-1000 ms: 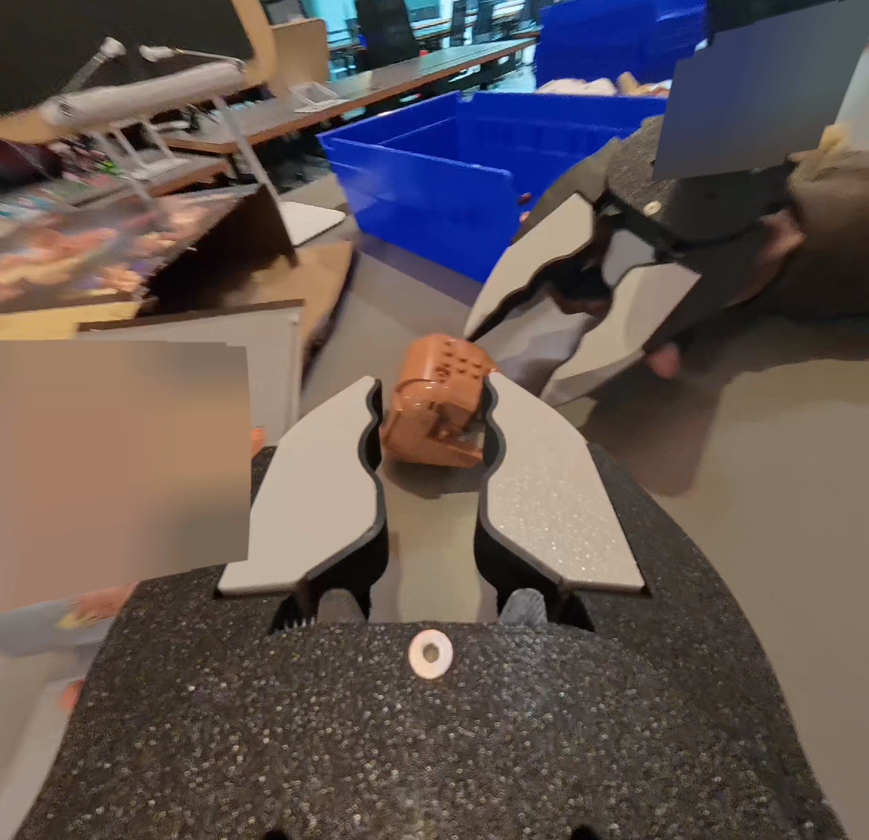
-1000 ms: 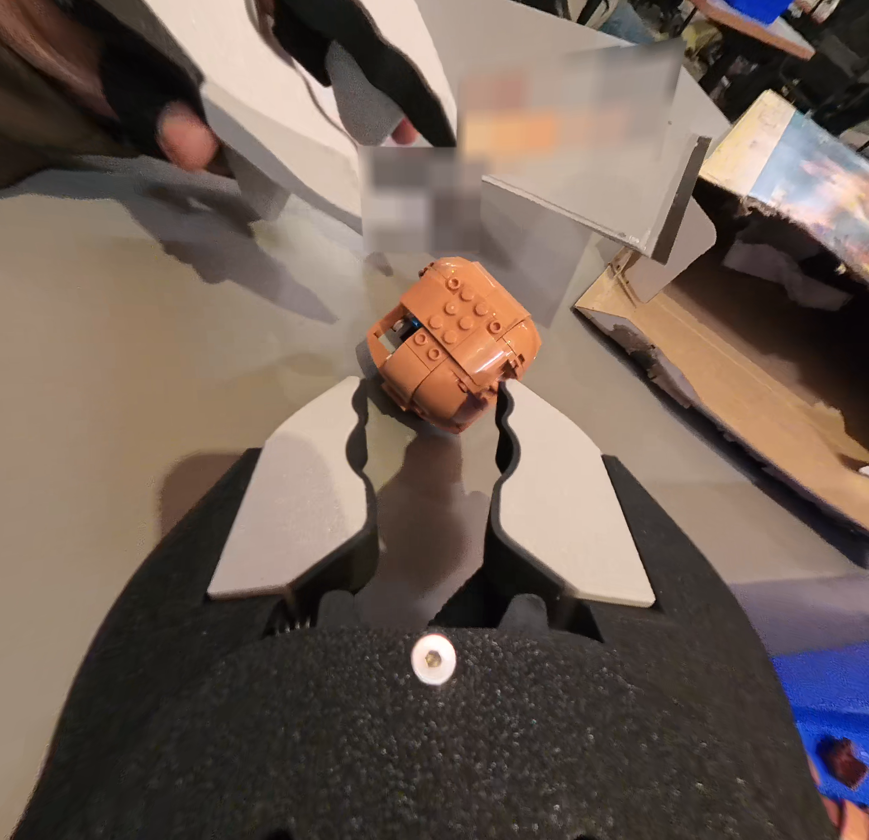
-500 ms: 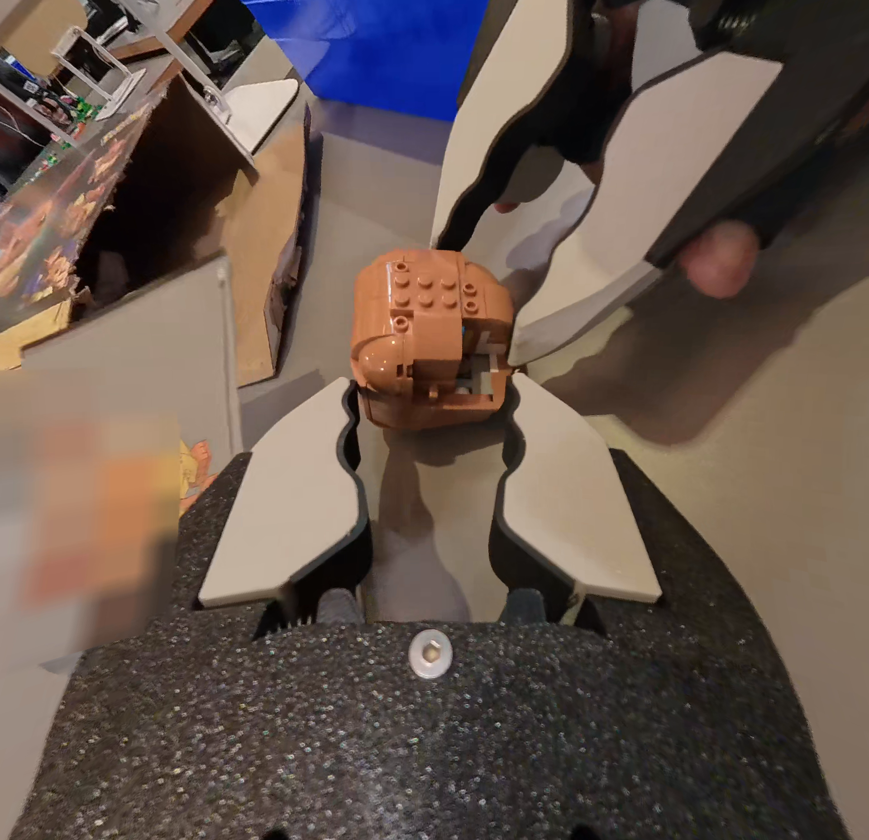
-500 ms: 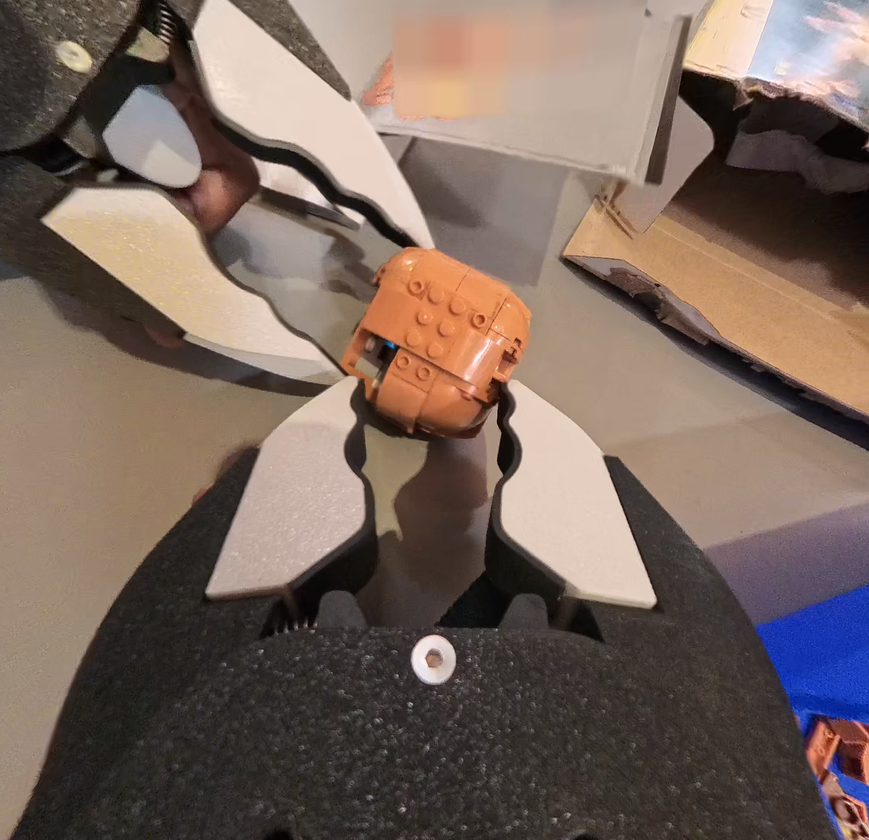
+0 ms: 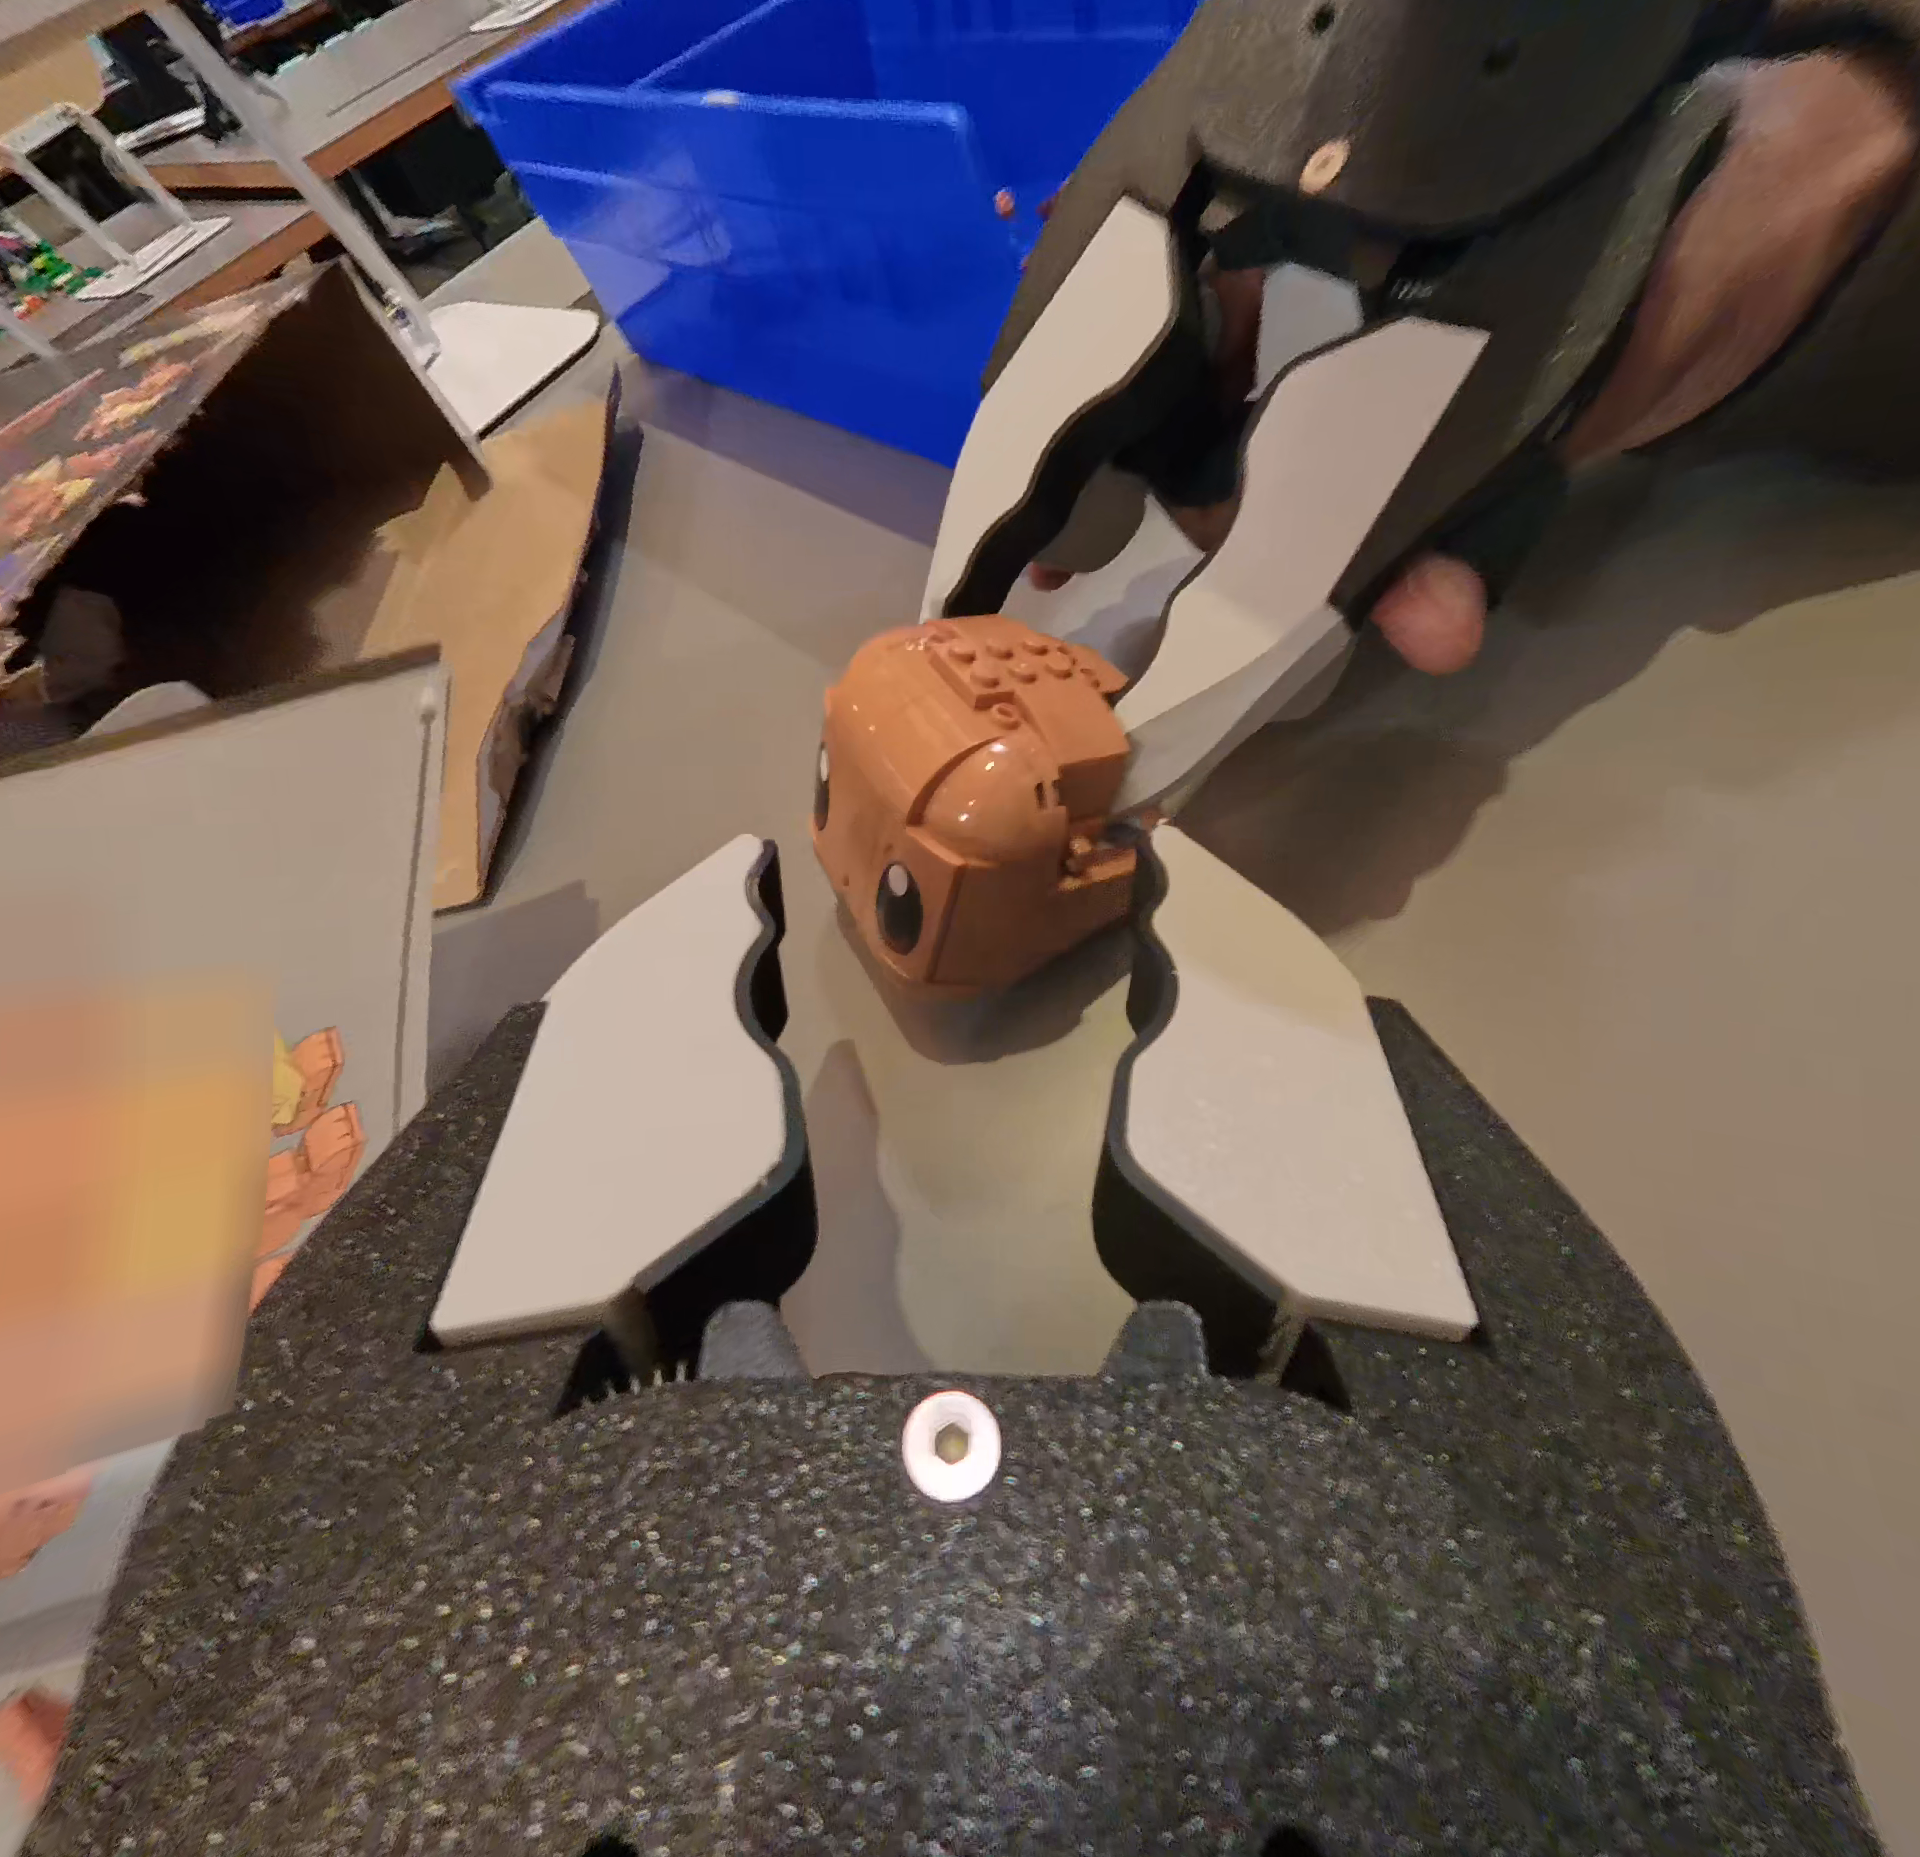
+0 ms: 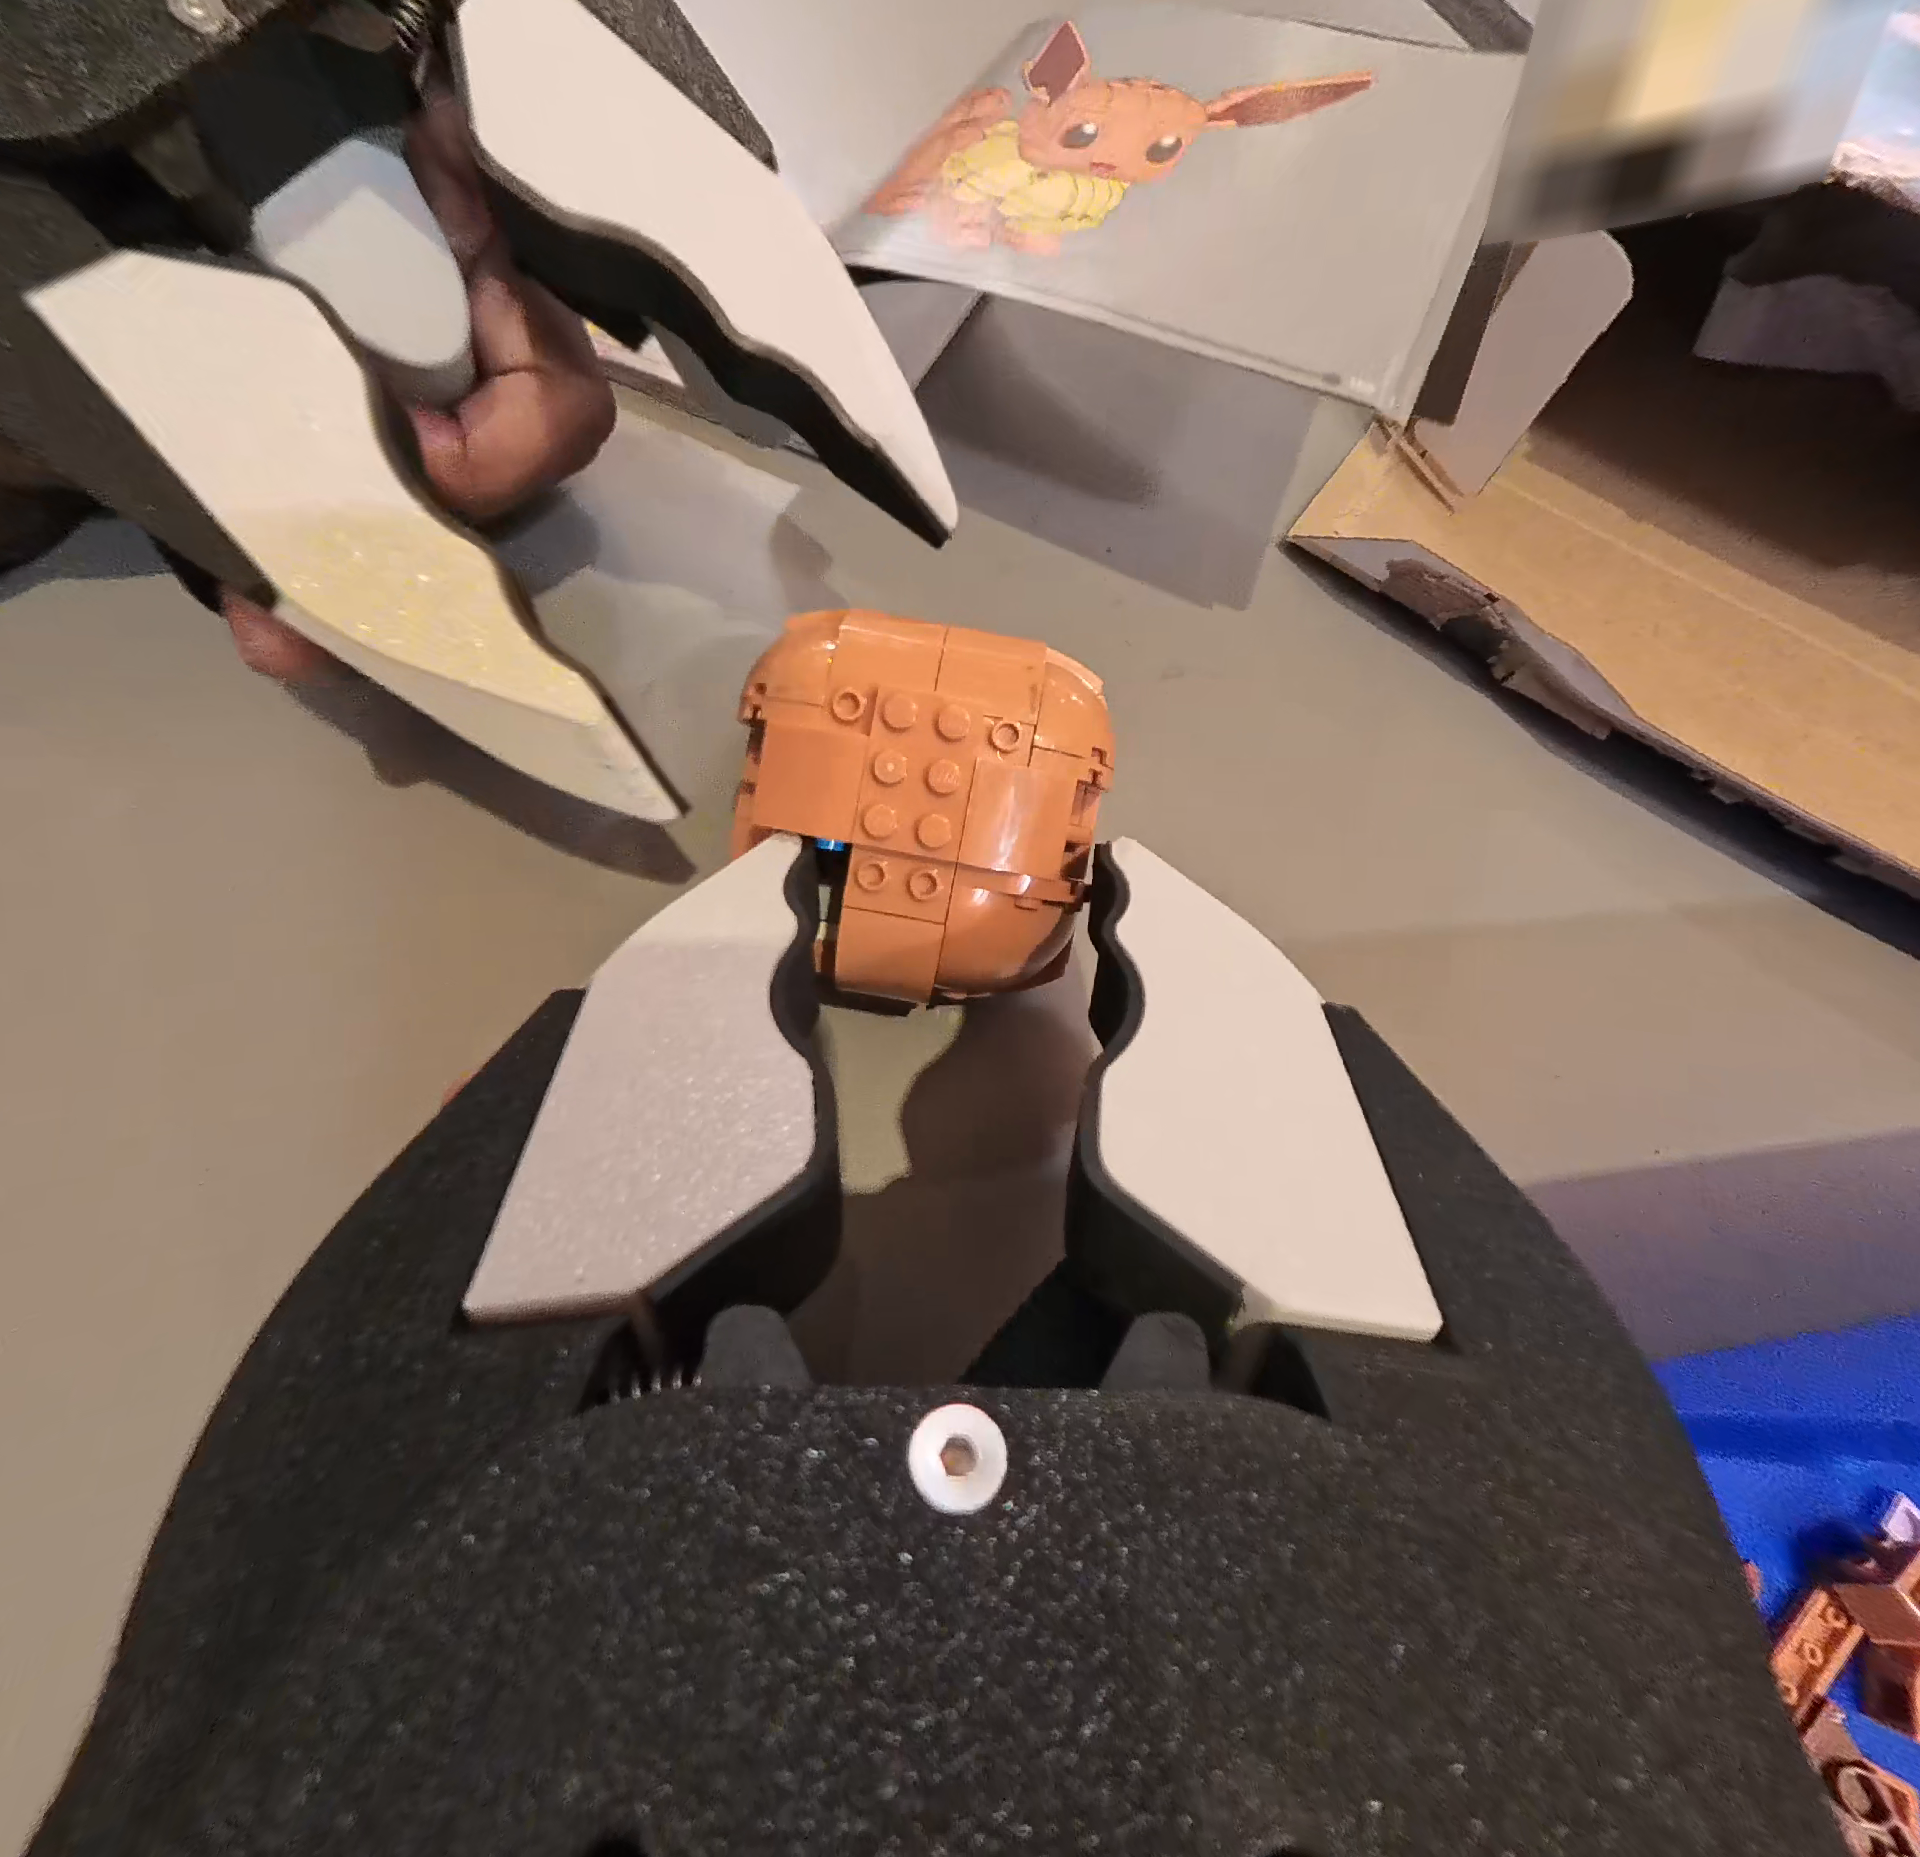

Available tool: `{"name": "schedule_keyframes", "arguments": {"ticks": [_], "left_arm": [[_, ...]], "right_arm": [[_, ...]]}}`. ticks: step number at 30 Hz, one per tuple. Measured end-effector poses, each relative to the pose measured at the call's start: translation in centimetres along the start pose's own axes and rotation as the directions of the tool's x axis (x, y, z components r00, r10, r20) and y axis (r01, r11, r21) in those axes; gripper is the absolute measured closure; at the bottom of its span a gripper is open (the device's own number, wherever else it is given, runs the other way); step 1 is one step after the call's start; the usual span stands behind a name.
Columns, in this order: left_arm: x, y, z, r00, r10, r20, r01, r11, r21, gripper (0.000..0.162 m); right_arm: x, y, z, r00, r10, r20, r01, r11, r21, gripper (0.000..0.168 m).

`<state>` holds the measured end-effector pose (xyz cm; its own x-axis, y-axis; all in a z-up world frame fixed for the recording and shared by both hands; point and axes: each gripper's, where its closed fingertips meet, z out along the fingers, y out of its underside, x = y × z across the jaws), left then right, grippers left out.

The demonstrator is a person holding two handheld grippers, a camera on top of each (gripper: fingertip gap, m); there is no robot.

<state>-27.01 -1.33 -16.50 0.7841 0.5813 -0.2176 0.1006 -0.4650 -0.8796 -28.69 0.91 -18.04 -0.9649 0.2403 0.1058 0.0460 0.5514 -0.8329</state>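
A brown brick-built head [image 5: 966,799] with two black eyes sits low over the grey table [image 5: 1610,1028]. In the right wrist view its studded top [image 6: 925,799] faces me. My right gripper [image 6: 940,857] is shut on the head, one fingertip on each side. It enters the left wrist view [image 5: 1034,711] from the upper right, held by a hand. My left gripper [image 5: 956,857] is open. The head lies just past its tips, and the right tip is close to or touching the head. It shows in the right wrist view [image 6: 800,669] at the upper left.
A blue bin [image 5: 790,197] stands behind the head; loose brown bricks [image 6: 1829,1641] lie in it. An open cardboard box [image 6: 1662,664] lies to one side. A grey booklet [image 6: 1143,145] with a picture of a brick animal stands close by.
The head has turned, so its eyes now face the left wrist camera. My left jaws have opened wider and let it go. My right gripper has come in and closed on it.
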Motion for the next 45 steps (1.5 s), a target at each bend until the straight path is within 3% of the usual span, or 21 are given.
{"name": "schedule_keyframes", "arguments": {"ticks": [3, 9, 18, 26, 32, 45], "left_arm": [[0.3, -0.8, 0.1, 1.0, -0.012, -0.007, 0.012, 0.999, 0.036, 0.098], [0.7, 0.2, 1.0, 0.999, 0.051, 0.007, -0.051, 0.998, -0.034, 0.097], [0.8, 0.2, 1.1, 0.988, 0.151, 0.035, -0.149, 0.988, -0.037, 0.101], [0.7, 0.1, 1.2, 0.989, 0.137, 0.051, -0.136, 0.99, -0.037, 0.102], [0.6, 0.0, 1.6, 0.966, 0.234, 0.113, -0.226, 0.971, -0.079, 0.11], [0.5, 0.2, 1.4, 0.989, 0.123, 0.078, -0.119, 0.991, -0.059, 0.113]], "right_arm": [[-0.3, 0.0, -0.1, 1.0, -0.012, 0.013, 0.012, 1.0, 0.002, 0.121], [-1.2, 0.2, -0.3, 0.996, -0.04, 0.078, 0.04, 0.999, 0.002, 0.121], [-1.1, 0.4, -0.4, 0.995, -0.083, 0.054, 0.084, 0.996, -0.017, 0.121], [-1.1, 0.6, -0.6, 0.995, -0.088, 0.057, 0.089, 0.996, -0.024, 0.12], [-1.0, 0.5, -0.4, 0.991, -0.13, 0.011, 0.13, 0.991, -0.043, 0.119], [-1.2, 0.2, -0.5, 0.986, -0.165, 0.026, 0.165, 0.986, -0.003, 0.12]]}}
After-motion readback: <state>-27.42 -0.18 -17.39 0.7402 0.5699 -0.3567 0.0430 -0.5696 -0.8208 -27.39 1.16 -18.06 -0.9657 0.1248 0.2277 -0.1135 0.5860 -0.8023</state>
